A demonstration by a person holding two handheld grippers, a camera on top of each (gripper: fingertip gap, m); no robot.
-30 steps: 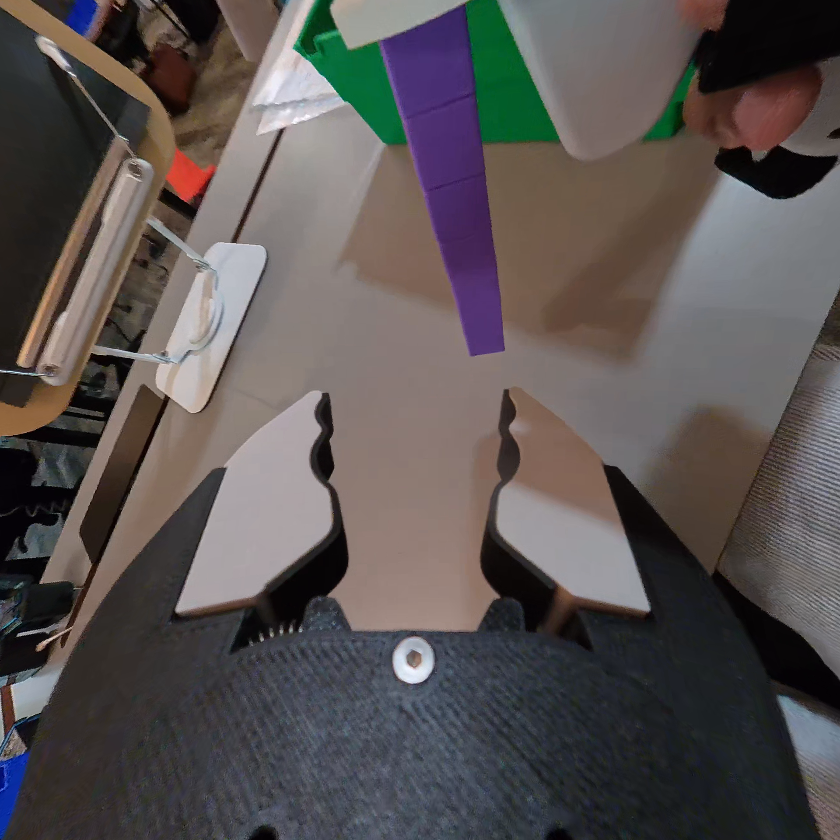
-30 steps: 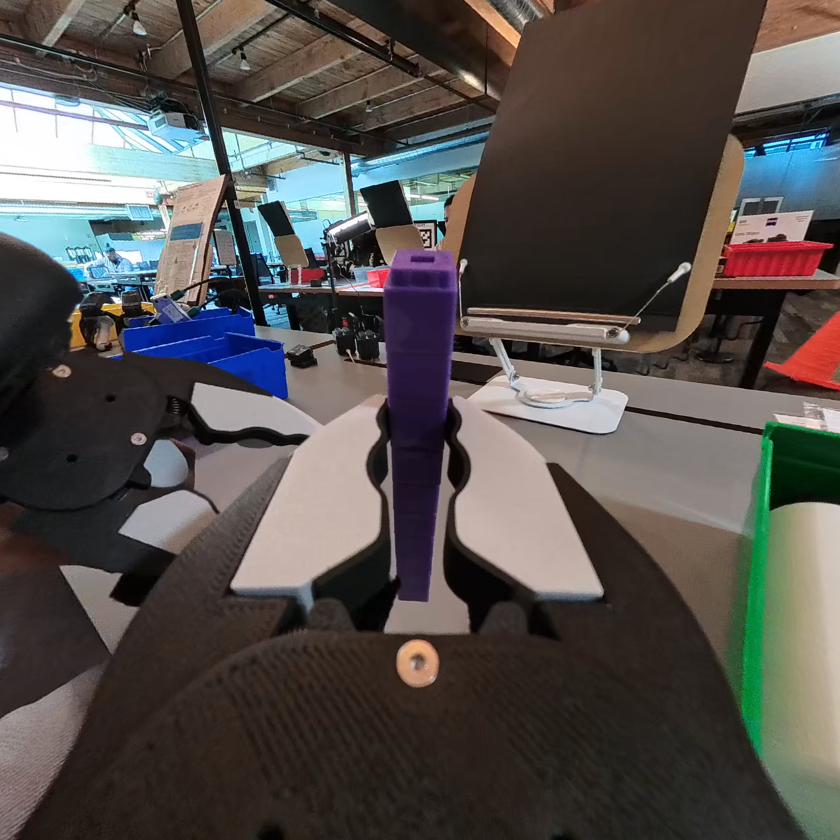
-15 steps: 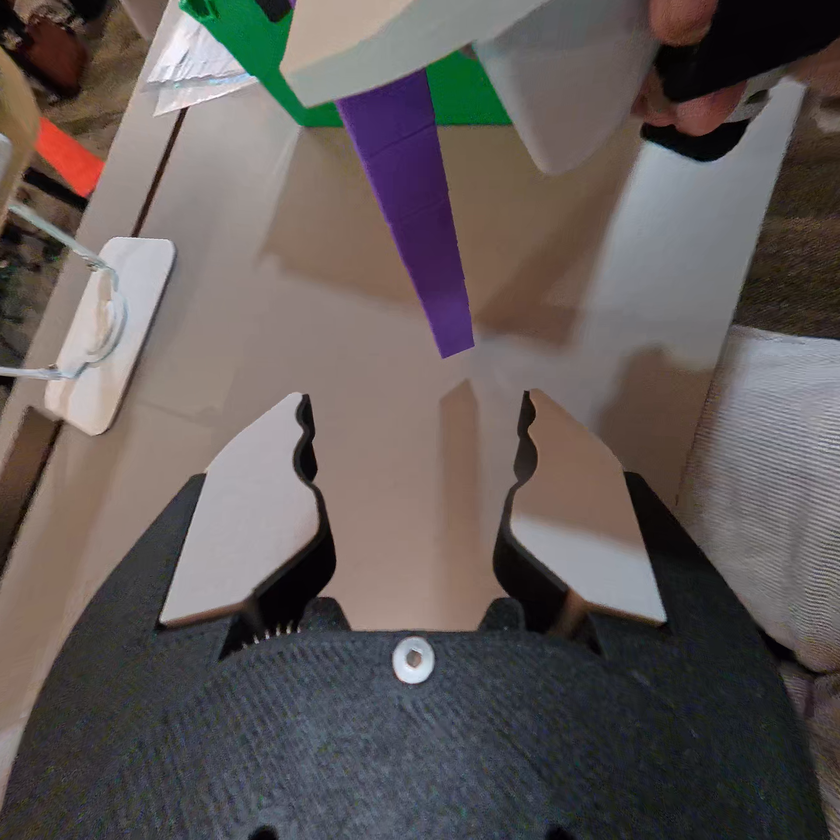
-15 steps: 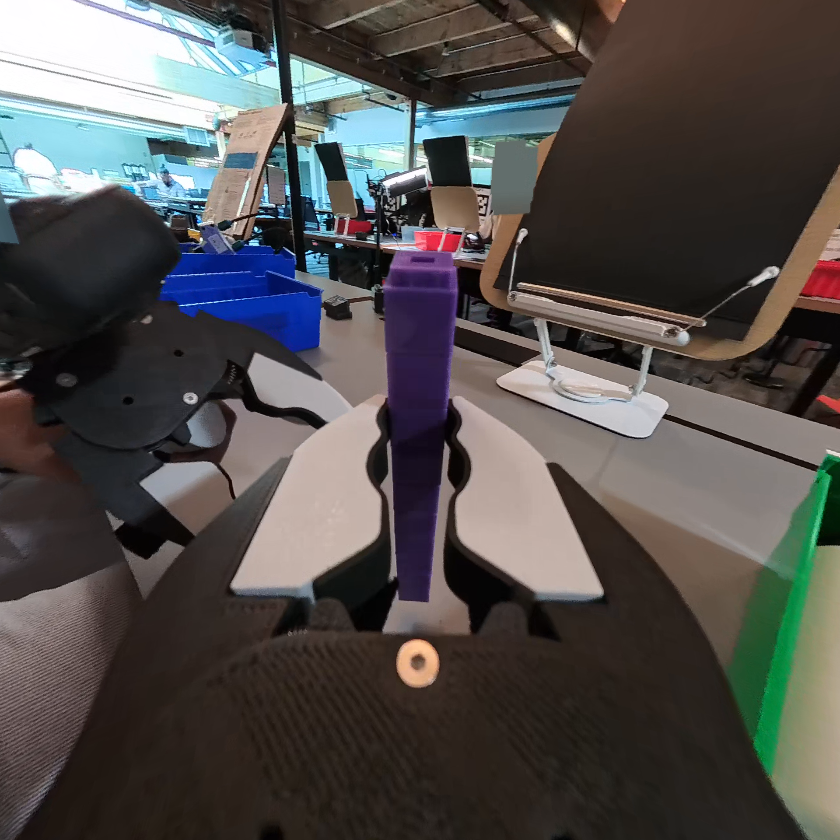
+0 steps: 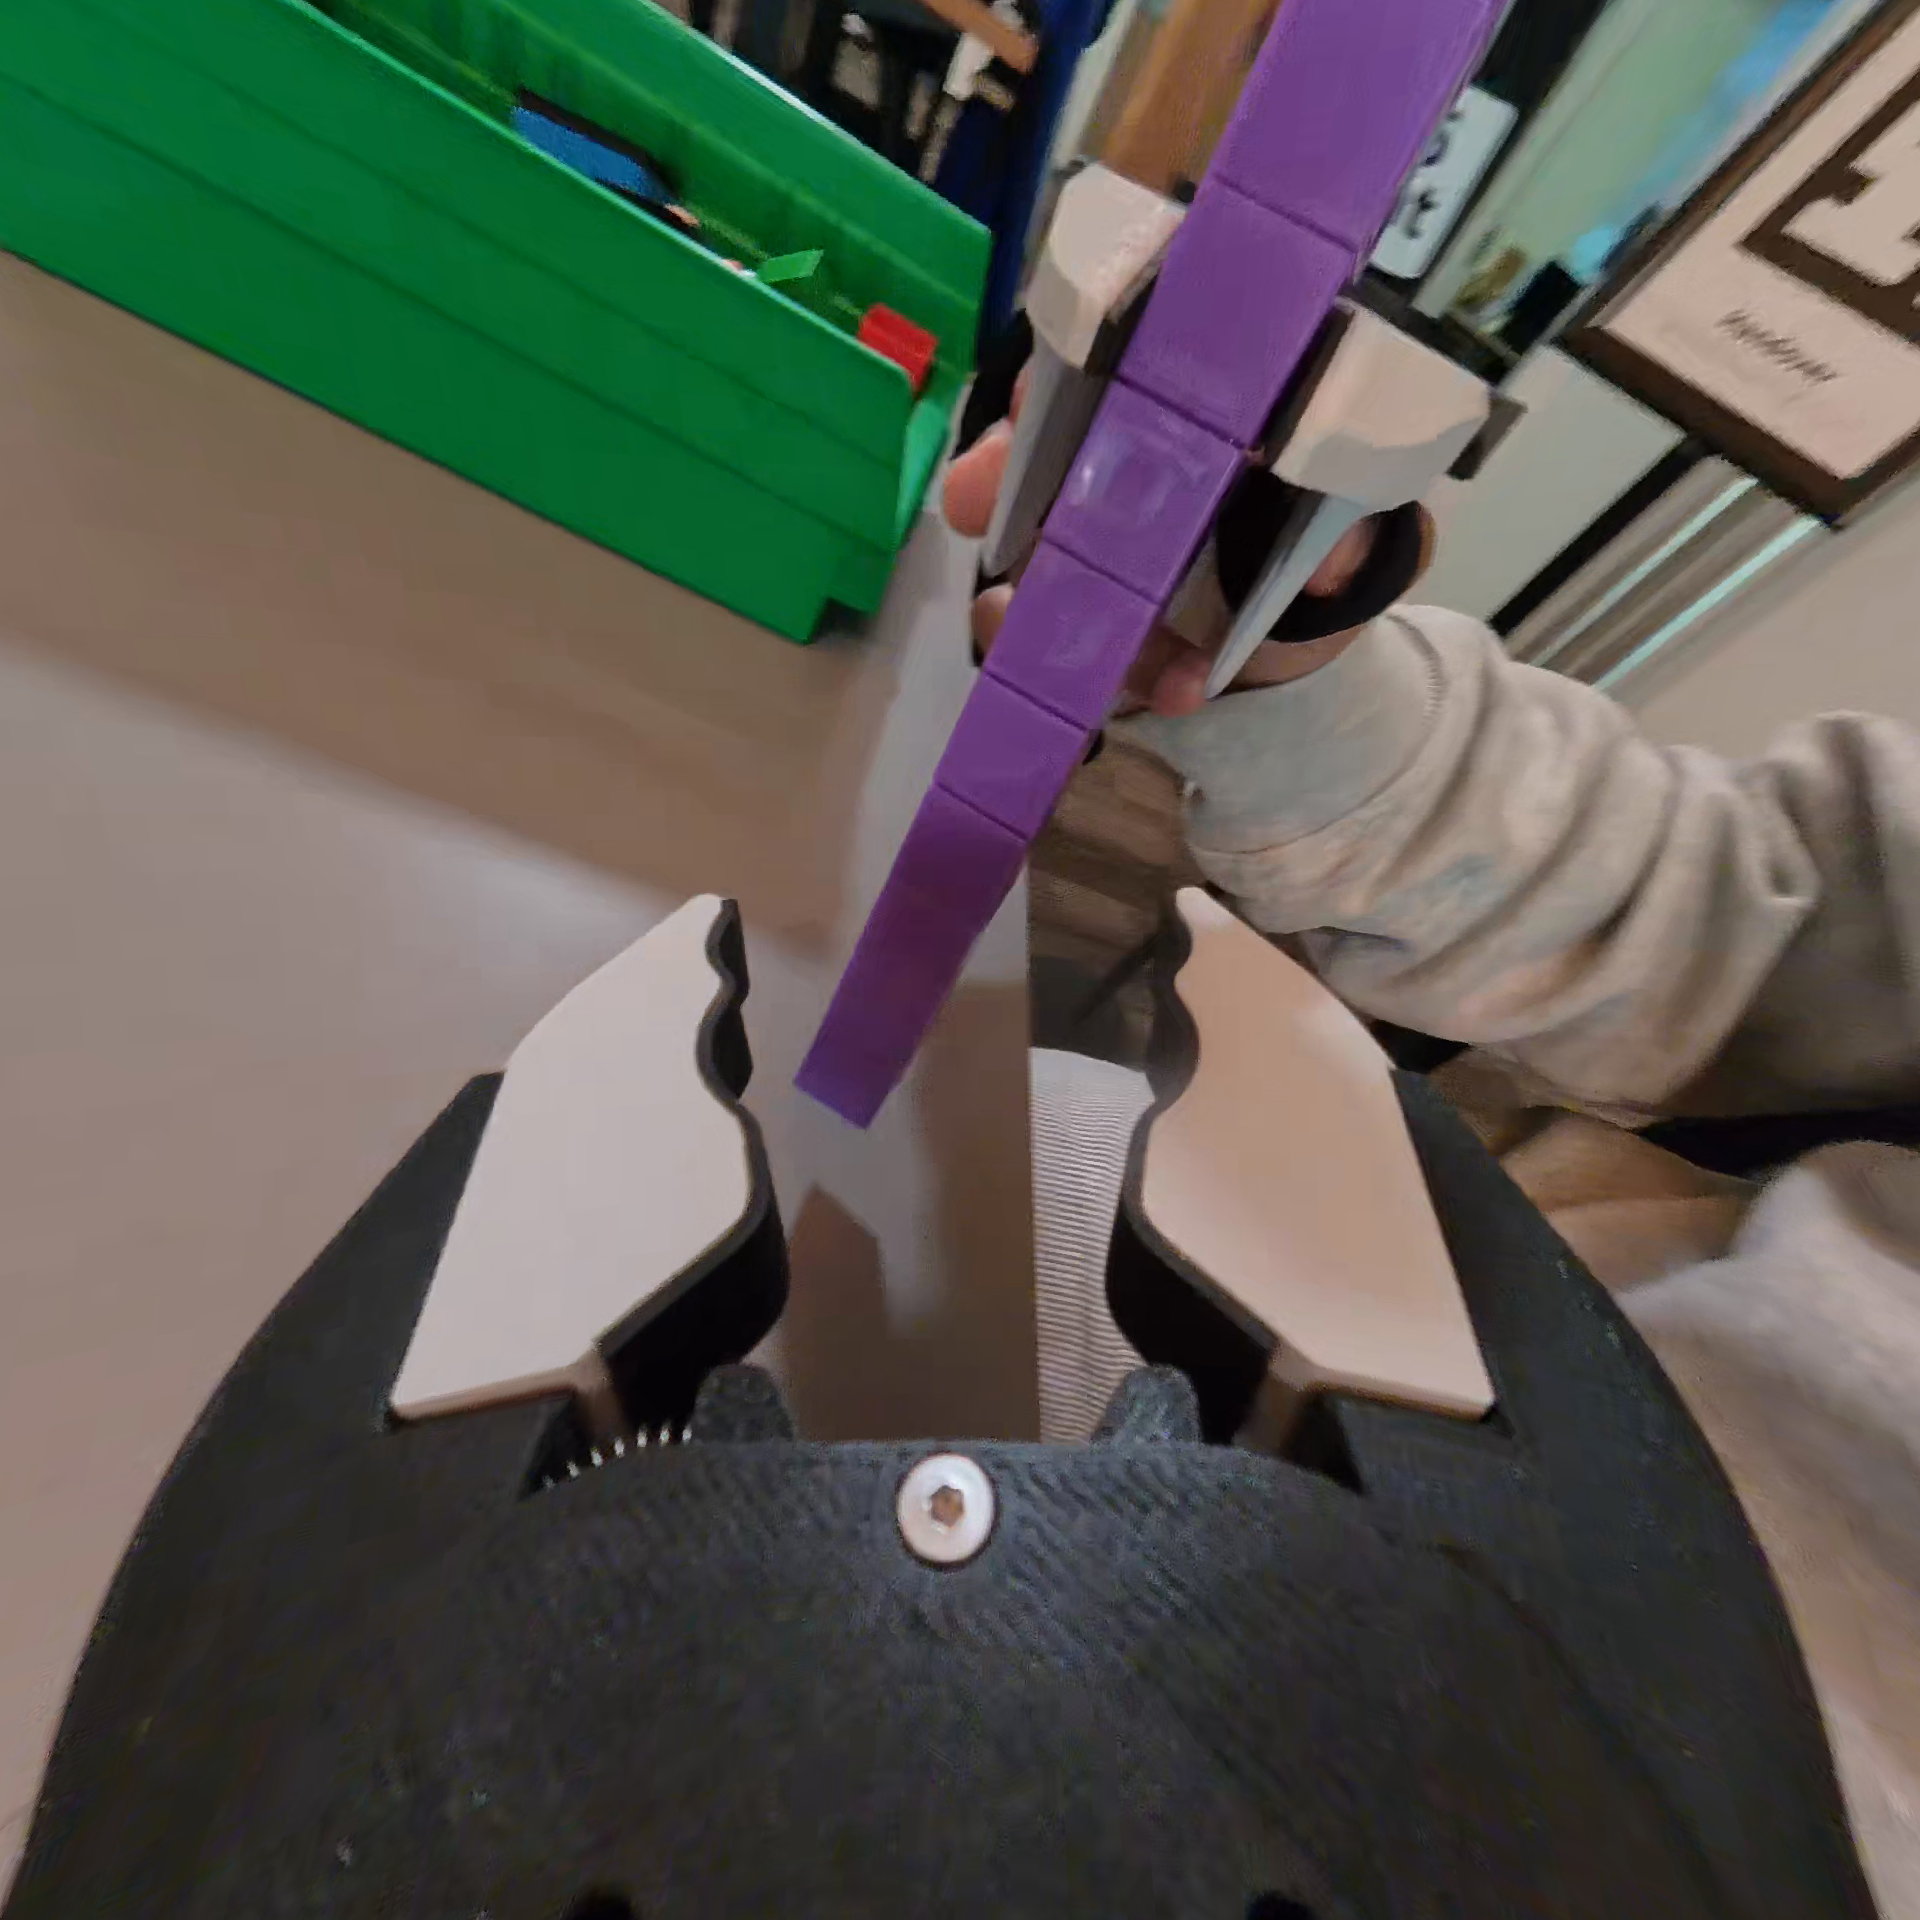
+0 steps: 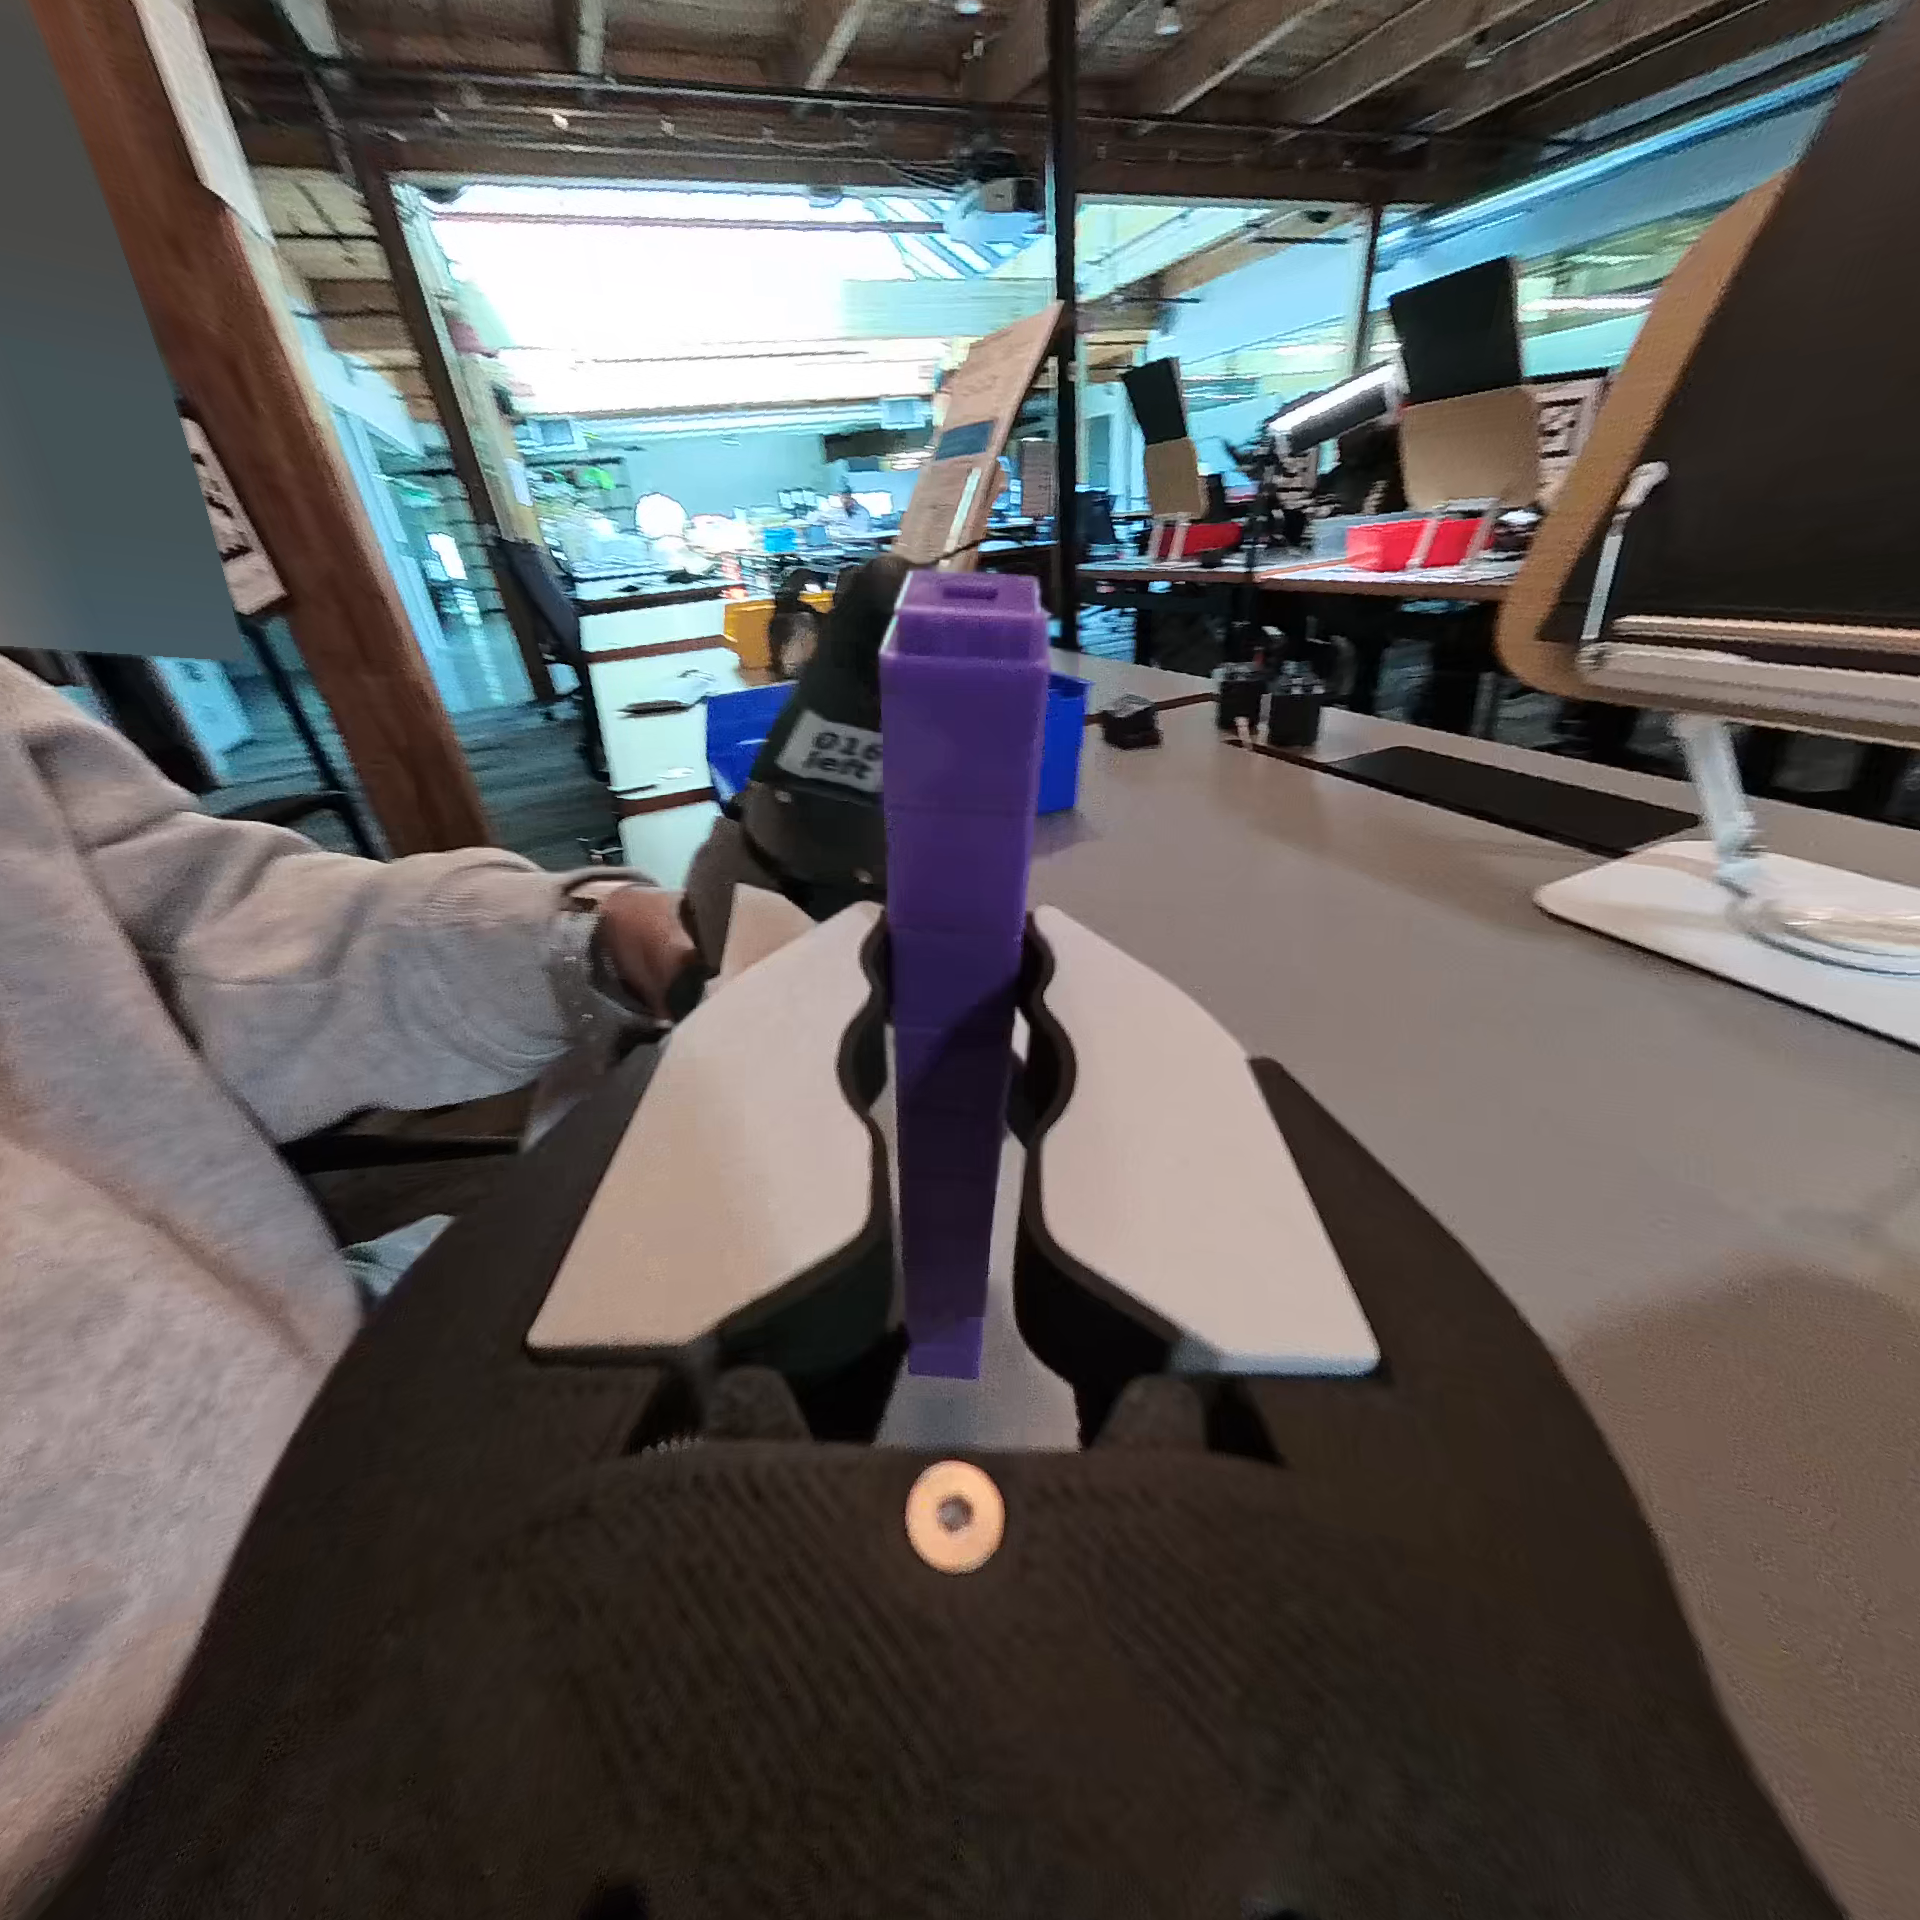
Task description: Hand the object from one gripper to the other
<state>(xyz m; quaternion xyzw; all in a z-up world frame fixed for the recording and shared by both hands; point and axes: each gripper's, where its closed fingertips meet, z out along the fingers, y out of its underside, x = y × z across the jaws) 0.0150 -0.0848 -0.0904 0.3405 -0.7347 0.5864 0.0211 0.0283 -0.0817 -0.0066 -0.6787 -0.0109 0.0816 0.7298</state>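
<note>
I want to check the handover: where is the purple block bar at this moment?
The purple block bar is clamped in the right gripper; in the left wrist view its lower end hangs between the fingers of the open left gripper.

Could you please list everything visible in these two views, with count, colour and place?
Block bar: one, purple, clamped upright in the right gripper.
Bin: one, green, on the table's far side in the left wrist view.
Bin: one, blue, behind the bar.
Stand: one, white base, table right.
Board: one, black with tan edge, on the stand.
Table: one, grey-beige.
Left gripper: one, black, jaws open around the bar's end.
Right gripper: one, black, shut on the bar.
Sleeve: grey, behind the right gripper.
</note>
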